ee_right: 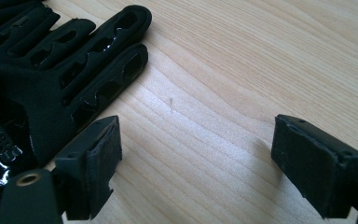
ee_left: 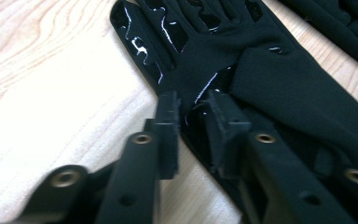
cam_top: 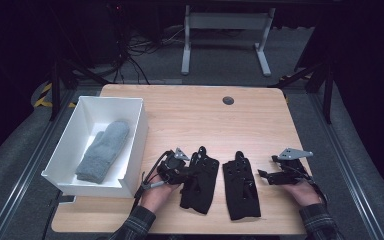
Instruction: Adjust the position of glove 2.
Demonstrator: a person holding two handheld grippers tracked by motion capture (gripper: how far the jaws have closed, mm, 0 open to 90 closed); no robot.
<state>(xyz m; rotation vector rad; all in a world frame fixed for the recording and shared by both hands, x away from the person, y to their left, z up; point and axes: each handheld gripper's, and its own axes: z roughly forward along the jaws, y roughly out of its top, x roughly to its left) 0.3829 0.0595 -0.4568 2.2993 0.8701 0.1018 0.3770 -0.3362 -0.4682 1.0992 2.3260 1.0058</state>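
The left gripper [cam_top: 186, 172] is down on the left glove [cam_top: 200, 180], at about 6 o'clock on the table [cam_top: 205, 110]. In the left gripper view its jaws stand nearly together, with a fold of that glove [ee_left: 279, 88] pinched between the pads [ee_left: 170, 116], at the edge near the thumb. That reads as a grip, though a narrow one.

The right gripper [cam_top: 270, 172] sits at about 4 o'clock, just beside the right glove [cam_top: 241, 185]. Its jaws are wide apart over bare wood, nothing between them; the glove's fingers [ee_right: 74, 60] lie off toward 10 o'clock of the near pad [ee_right: 98, 158].

Progress, as I judge it: a grey mitten [cam_top: 104, 150] already lies in the white box [cam_top: 142, 125] at 9 o'clock, so one piece looks packed. Both black gloves are flat on the table, side by side, neither lifted. So the job looks early to midway, with the left glove just being taken up and the right one untouched.

Writing: pale raised lettering shows low on the glove's palm [ee_right: 2, 144] in the right gripper view, but it is too blurred to read. No brand or label that I can make out elsewhere.
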